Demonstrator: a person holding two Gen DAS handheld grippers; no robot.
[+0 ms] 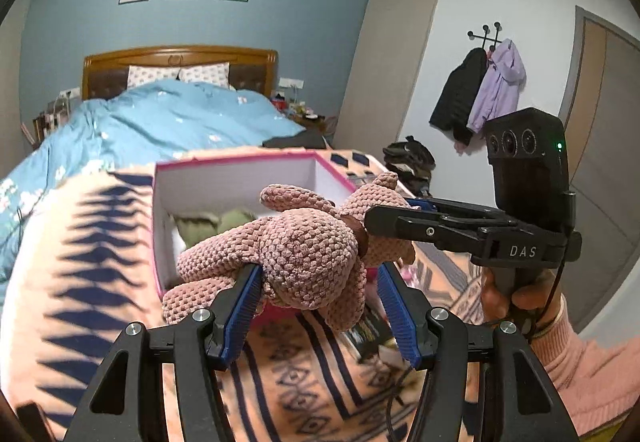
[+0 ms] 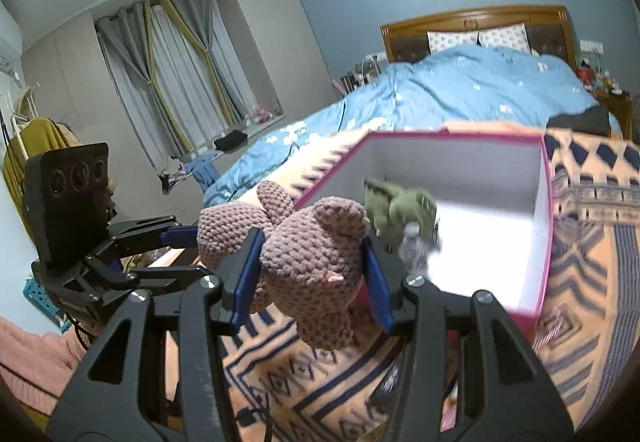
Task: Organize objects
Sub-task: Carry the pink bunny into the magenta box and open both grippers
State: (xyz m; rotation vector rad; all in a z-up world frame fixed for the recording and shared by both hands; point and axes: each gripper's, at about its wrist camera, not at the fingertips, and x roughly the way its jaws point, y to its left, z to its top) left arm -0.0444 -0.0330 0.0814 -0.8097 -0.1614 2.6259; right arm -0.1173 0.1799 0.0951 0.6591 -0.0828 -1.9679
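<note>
A pink knitted teddy bear [image 1: 308,242] hangs in the air between both grippers, in front of an open white box with a pink rim [image 1: 240,161]. My left gripper [image 1: 318,270] is shut on the bear's body, blue pads [image 1: 246,298] against its sides. From the right, my right gripper [image 1: 394,211] clamps the head. In the right wrist view the right gripper [image 2: 313,242] squeezes the bear's head [image 2: 316,258], and the left gripper [image 2: 200,252] holds the body from the left. Inside the box [image 2: 460,161] lies a green soft item [image 2: 396,205].
The box rests on an orange patterned blanket [image 1: 100,262] at the foot of a bed with a blue duvet [image 1: 180,121]. A hand in a pink sleeve [image 1: 576,362] holds the right gripper. Coats [image 1: 480,93] hang on the right wall beside a door. Curtains [image 2: 172,73] cover the window.
</note>
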